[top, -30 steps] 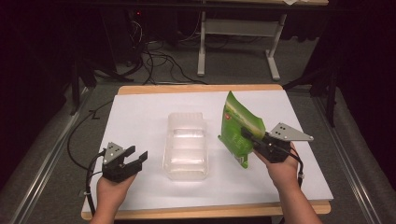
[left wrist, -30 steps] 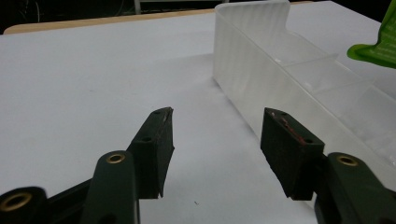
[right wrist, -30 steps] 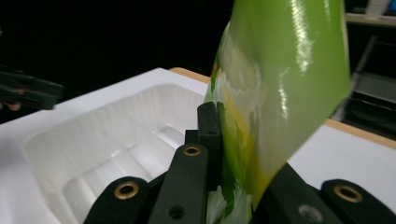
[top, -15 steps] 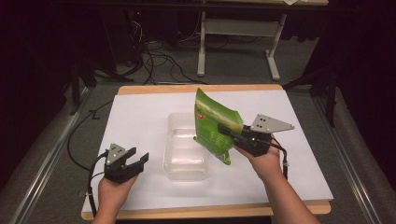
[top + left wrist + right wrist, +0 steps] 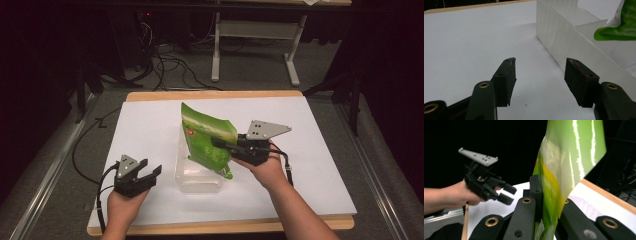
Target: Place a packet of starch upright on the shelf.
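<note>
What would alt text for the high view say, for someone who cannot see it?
A person's right gripper holds a green bag tilted above a clear plastic container on a white table. The left gripper rests open beside the container.

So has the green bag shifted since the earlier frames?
Yes. The green bag, clamped in the right gripper, has travelled leftward from the table's right half and now hangs above the clear container.

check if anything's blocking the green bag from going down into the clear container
Nothing visible does. The green bag, clamped in the right gripper, hangs over the open clear container, which looks empty. The left gripper rests off to its side.
</note>
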